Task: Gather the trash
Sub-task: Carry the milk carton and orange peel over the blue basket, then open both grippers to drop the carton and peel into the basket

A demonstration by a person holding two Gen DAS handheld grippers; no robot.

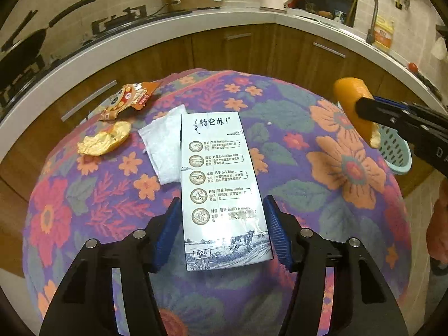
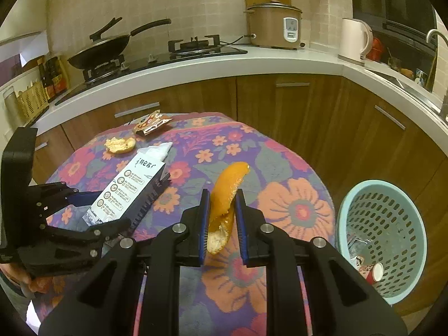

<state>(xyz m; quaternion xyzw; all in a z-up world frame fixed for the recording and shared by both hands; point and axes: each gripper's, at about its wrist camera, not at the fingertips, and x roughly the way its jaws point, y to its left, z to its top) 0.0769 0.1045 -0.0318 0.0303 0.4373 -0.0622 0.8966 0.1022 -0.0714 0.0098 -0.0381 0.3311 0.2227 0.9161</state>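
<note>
We hold a strip of orange peel [image 2: 228, 196] pinched in our right gripper [image 2: 221, 221], lifted off the floral tabletop [image 2: 294, 210] near its right edge, with the perforated blue basket [image 2: 383, 240] just past that edge and lower down. Our left gripper [image 1: 221, 232] has its jaws spread on either side of the milk carton [image 1: 221, 190], which lies at the middle of the tabletop; the blue pads look apart from its sides, so nothing is gripped there yet. A second orange peel [image 1: 105, 141], a snack wrapper [image 1: 130, 99] and a white napkin [image 1: 163, 145] wait toward the far left edge.

The peel is held by its lower part only, curved and limp, so it may slip out before reaching the basket. If we close off-centre, the carton could skid into the napkin.
</note>
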